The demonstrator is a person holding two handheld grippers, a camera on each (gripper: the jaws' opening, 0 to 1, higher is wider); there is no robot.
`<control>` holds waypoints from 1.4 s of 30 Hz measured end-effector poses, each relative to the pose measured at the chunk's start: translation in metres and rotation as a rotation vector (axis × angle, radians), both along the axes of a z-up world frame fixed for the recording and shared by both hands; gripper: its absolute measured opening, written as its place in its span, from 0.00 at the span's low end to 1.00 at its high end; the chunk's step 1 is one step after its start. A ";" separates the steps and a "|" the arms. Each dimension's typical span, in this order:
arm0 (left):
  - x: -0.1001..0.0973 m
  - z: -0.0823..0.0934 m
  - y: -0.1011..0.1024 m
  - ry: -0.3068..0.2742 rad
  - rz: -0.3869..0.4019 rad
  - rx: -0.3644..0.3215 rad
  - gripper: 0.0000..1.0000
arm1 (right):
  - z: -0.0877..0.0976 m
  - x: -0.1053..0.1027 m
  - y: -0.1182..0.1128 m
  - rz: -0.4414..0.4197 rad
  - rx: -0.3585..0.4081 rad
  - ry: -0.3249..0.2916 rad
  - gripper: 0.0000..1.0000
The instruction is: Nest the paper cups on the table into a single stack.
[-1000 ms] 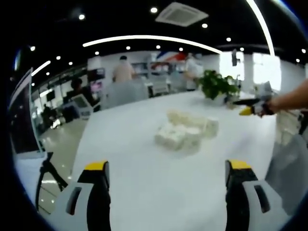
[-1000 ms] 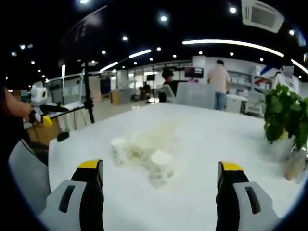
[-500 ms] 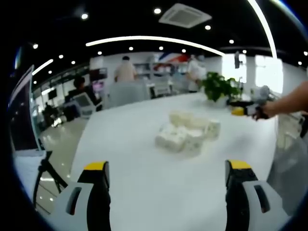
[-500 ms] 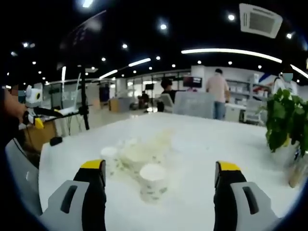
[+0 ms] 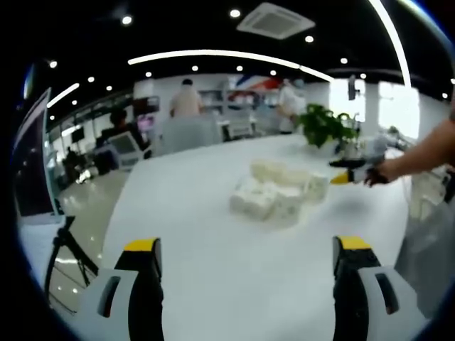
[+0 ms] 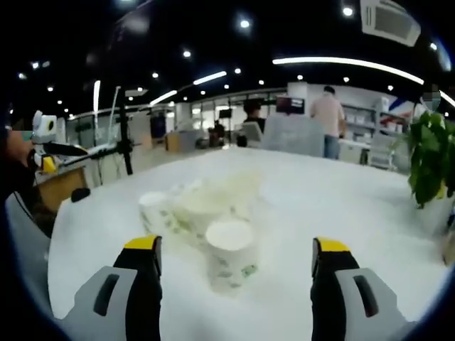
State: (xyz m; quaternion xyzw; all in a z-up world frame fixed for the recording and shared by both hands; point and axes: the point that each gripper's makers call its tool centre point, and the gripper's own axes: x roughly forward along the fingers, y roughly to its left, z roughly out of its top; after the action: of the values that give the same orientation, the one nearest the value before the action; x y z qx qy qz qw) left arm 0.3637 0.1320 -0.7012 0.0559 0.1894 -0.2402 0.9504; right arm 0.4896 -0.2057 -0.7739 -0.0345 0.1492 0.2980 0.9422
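With the right hand-held gripper spread wide around the nearest cup at lower centre, pinch its wall gently — the left hand-held gripper, also spread, waits short of the cluster on the worktop.

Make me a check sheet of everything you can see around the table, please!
Surface: round white table, bare around the cups.
Job's things: white paper cups with green print clustered mid-table, not stacked; one upright cup stands nearest the right gripper.
Clutter: green leafy potted plant near the table's far edge.
Grippers: left gripper open, holding nothing; right gripper open, low over the table, upright cup between its yellow-tipped fingers but untouched.
Cables: nothing seen.
Surroundings: open office with ceiling lights, black tripod, grey chair, people standing at the back.
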 end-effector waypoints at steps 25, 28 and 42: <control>-0.002 -0.019 0.001 0.040 -0.038 0.011 0.98 | -0.041 0.018 0.017 -0.004 -0.098 0.052 0.58; -0.001 -0.017 -0.001 0.034 -0.045 0.011 0.99 | -0.042 0.020 0.017 0.001 -0.114 0.060 0.53; 0.000 -0.017 -0.001 0.047 -0.064 0.020 0.99 | -0.042 0.014 0.021 0.028 -0.113 0.084 0.38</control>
State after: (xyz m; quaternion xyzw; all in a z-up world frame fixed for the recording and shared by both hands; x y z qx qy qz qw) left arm 0.3639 0.1308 -0.7179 0.0658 0.2122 -0.2697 0.9370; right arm 0.5041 -0.1843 -0.8157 -0.0772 0.2047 0.3032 0.9275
